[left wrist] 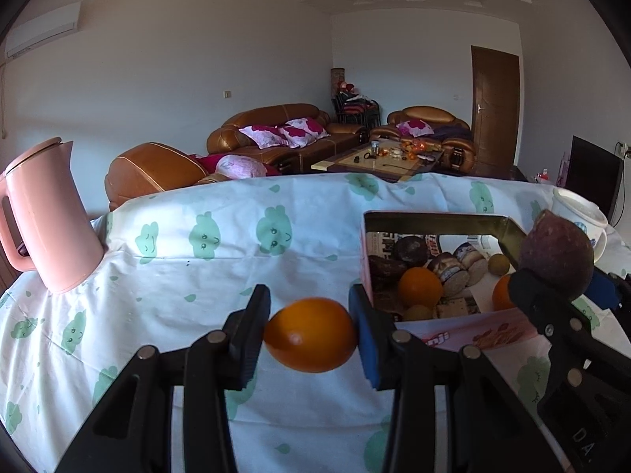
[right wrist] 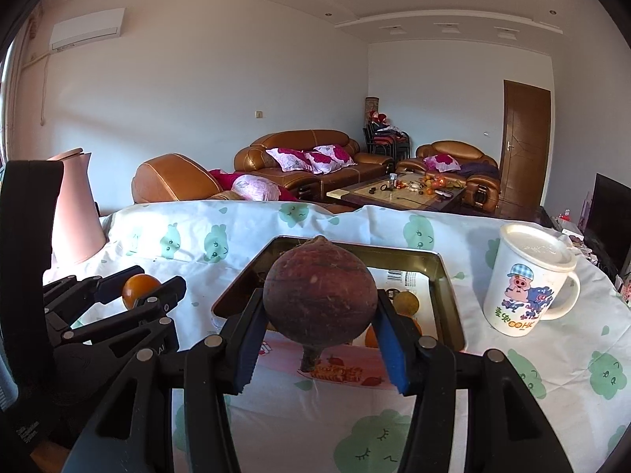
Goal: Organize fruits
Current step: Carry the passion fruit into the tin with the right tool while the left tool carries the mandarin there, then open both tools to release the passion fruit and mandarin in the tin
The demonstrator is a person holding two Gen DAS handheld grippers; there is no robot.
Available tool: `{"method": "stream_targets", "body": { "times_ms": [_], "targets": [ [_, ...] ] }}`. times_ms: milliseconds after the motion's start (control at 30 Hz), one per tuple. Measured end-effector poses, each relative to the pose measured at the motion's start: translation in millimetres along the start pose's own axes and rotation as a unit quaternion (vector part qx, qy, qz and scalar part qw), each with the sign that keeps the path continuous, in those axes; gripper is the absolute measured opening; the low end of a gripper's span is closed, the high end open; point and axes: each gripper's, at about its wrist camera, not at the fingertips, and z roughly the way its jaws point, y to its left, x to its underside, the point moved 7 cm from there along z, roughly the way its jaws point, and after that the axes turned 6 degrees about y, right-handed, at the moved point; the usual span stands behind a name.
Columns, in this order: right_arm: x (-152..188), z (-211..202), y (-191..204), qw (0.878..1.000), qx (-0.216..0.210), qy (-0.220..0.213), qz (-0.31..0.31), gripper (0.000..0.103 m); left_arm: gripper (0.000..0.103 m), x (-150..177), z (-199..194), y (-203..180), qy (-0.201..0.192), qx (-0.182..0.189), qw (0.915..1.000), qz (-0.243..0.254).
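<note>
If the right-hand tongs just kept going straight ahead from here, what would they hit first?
Probably the open tin box. The right tongs, gripping a dark purple round fruit, point straight at it, so the fruit would reach the near wall or pass just above it; depth is hard to judge.

Left gripper (left wrist: 311,335) clamped on an orange (left wrist: 310,335) — right gripper (right wrist: 319,339) gripping a purple-brown fruit (right wrist: 319,301).

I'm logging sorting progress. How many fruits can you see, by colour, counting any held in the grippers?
Oranges: 3
Yellow-green fruits: 2
Purple-brown fruit: 1
Total: 6, leaving out the dark wrapped items in the box.
</note>
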Motion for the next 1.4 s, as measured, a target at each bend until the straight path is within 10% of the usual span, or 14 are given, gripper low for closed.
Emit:
{"method": "stream_targets", "body": {
  "times_ms": [900, 1400],
  "targets": [
    [-24.2, 37.5, -76.2, 0.993, 0.111, -0.001, 0.027, 0.055, 0.043, -43.1, 36.3, -86.6, 0.007, 0.079, 0.9967, 0.017],
    [-17.0, 87.9, -76.1, 0.993, -0.042, 0.09, 0.055, 0.055, 0.049, -33.3, 66.5, -74.2, 0.057, 0.076, 0.9955, -0.011]
  ]
}}
